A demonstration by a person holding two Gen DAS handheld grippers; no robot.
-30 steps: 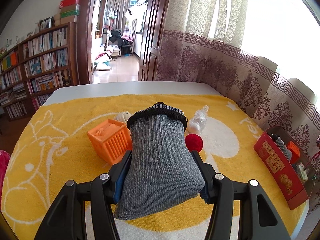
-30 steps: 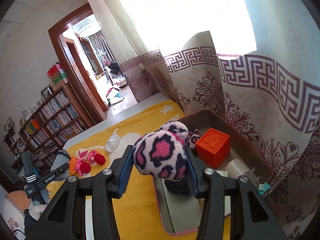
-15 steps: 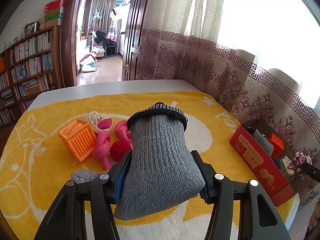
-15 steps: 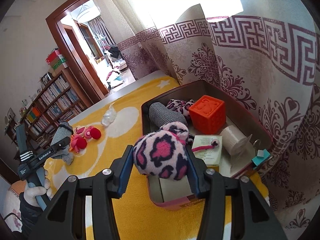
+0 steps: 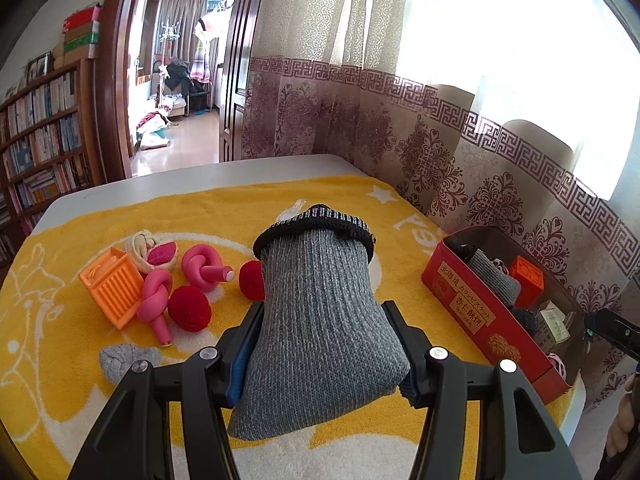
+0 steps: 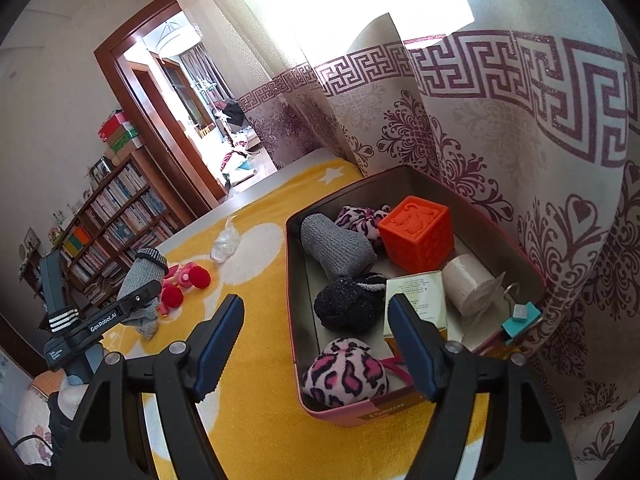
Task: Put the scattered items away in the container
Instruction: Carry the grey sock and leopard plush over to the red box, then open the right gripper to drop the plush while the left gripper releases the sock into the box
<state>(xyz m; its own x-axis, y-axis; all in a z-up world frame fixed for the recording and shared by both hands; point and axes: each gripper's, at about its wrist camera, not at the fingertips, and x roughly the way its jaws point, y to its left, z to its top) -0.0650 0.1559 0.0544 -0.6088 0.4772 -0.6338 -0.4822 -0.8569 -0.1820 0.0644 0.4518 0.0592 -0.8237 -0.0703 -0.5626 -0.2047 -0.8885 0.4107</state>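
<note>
My left gripper [image 5: 320, 344] is shut on a grey knitted sock [image 5: 316, 320] with a black cuff, held above the yellow towel; it also shows in the right wrist view [image 6: 142, 280]. My right gripper [image 6: 316, 320] is open and empty above the near end of the red tin box [image 6: 294, 280]. A pink leopard plush [image 6: 344, 376] lies in the box's near corner. The box [image 5: 472, 304] also holds a grey sock [image 6: 336, 248], an orange cube [image 6: 416, 236], a black sock ball [image 6: 348, 304] and a paper roll [image 6: 468, 284].
On the towel [image 5: 60, 392] lie an orange crate toy [image 5: 112, 288], pink knotted toys [image 5: 200, 268], red balls [image 5: 188, 308], a rope knot [image 5: 150, 250], a grey sock ball [image 5: 120, 360] and a clear bag [image 6: 224, 240]. Curtains stand behind the box.
My right gripper has opened and let the leopard plush drop into the box. My left gripper has carried the grey sock to the right, toward the box.
</note>
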